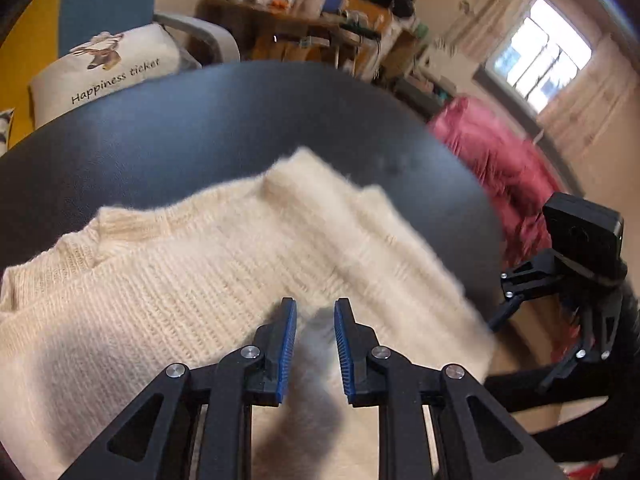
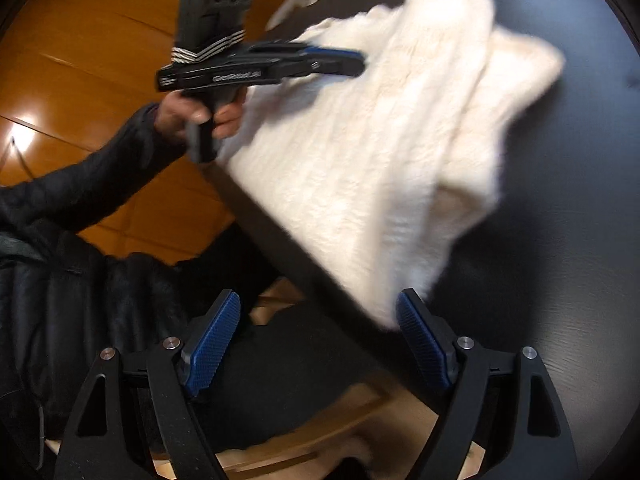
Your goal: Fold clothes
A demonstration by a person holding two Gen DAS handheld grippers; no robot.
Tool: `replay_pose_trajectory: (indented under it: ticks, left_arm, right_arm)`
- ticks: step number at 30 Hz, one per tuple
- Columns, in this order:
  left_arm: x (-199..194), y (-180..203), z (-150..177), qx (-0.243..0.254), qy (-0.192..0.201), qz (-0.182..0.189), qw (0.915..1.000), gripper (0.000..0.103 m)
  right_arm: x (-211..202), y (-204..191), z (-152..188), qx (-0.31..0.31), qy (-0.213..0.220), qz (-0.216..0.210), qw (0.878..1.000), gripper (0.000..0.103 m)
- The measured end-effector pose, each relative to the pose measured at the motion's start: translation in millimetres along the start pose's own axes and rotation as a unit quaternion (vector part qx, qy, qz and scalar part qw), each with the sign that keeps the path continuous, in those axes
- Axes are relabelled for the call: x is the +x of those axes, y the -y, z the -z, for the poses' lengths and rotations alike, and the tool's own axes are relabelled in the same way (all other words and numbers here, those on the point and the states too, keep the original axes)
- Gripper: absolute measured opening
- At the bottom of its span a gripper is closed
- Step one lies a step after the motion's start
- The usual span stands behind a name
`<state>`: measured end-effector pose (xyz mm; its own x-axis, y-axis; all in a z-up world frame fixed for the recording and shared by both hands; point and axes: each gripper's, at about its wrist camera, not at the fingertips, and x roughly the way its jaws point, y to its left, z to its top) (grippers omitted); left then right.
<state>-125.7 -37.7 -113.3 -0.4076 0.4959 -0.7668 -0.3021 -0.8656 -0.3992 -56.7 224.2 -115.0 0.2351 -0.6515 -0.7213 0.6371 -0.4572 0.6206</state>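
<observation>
A cream knitted sweater (image 1: 208, 276) lies folded on a round black table (image 1: 224, 120); it also shows in the right wrist view (image 2: 384, 152). My left gripper (image 1: 315, 308) hovers just above the sweater's near part, jaws a little apart and empty. It also shows from the side in the right wrist view (image 2: 352, 65), over the sweater's far edge. My right gripper (image 2: 318, 312) is wide open and empty at the table's edge (image 2: 304, 276), its right pad (image 2: 424, 344) next to the sweater's near corner. Its body shows in the left wrist view (image 1: 580, 280).
A white cushion (image 1: 108, 76) on a chair stands behind the table. A red blanket (image 1: 496, 172) lies to the right. A cluttered wooden shelf (image 1: 312, 32) stands at the back. Wooden floor (image 2: 100, 40) and the person's dark sleeve (image 2: 92, 188) lie left of the table.
</observation>
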Motion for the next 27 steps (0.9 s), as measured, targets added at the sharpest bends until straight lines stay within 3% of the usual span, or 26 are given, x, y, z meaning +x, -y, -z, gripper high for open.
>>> replay_pose_trajectory:
  ticks: [3, 6, 8, 10, 11, 14, 17, 19, 22, 27]
  left_arm:
    - [-18.4, 1.0, 6.9, -0.015, 0.031, 0.007, 0.9994, 0.019]
    - [-27.9, -14.2, 20.5, -0.040, 0.031, -0.008, 0.9987, 0.019]
    - [-36.7, -34.5, 41.0, -0.059, 0.029, -0.014, 0.9977, 0.019]
    - [-59.1, -50.0, 66.3, -0.080, 0.052, -0.005, 0.9954, 0.019]
    - [-69.4, -58.9, 76.9, -0.091, 0.062, -0.011, 0.9938, 0.019]
    - [-108.5, -99.9, 109.4, -0.123, 0.095, -0.055, 0.9863, 0.022]
    - [-149.9, -142.6, 128.0, -0.135, 0.121, -0.118, 0.9763, 0.026]
    - [-168.8, -168.4, 129.7, -0.136, 0.132, -0.139, 0.9719, 0.028]
    - [-182.2, -183.4, 118.6, -0.106, 0.137, -0.156, 0.9724, 0.032]
    - [-149.2, -161.2, 77.5, 0.030, 0.081, -0.141, 0.9863, 0.035]
  right_arm:
    - [-14.0, -23.6, -28.1, -0.027, 0.063, 0.018, 0.998, 0.083]
    - [3.6, -34.1, -59.2, -0.040, 0.081, 0.041, 0.995, 0.083]
    - [27.7, -21.5, -66.1, -0.020, 0.053, 0.070, 0.996, 0.083]
    - [55.5, -9.1, -62.7, 0.004, 0.011, 0.114, 0.993, 0.083]
    - [55.9, -9.8, -59.7, 0.002, 0.019, 0.114, 0.993, 0.083]
    - [50.4, -8.5, -57.4, 0.025, 0.043, 0.107, 0.993, 0.083]
    - [53.4, -23.3, -69.1, 0.020, 0.043, 0.141, 0.989, 0.083]
    - [54.8, -41.3, -84.3, -0.005, 0.059, 0.151, 0.987, 0.083]
    - [63.3, -62.4, -117.4, -0.021, 0.086, 0.155, 0.984, 0.083]
    - [83.6, -68.9, -171.9, -0.033, 0.076, 0.185, 0.979, 0.083]
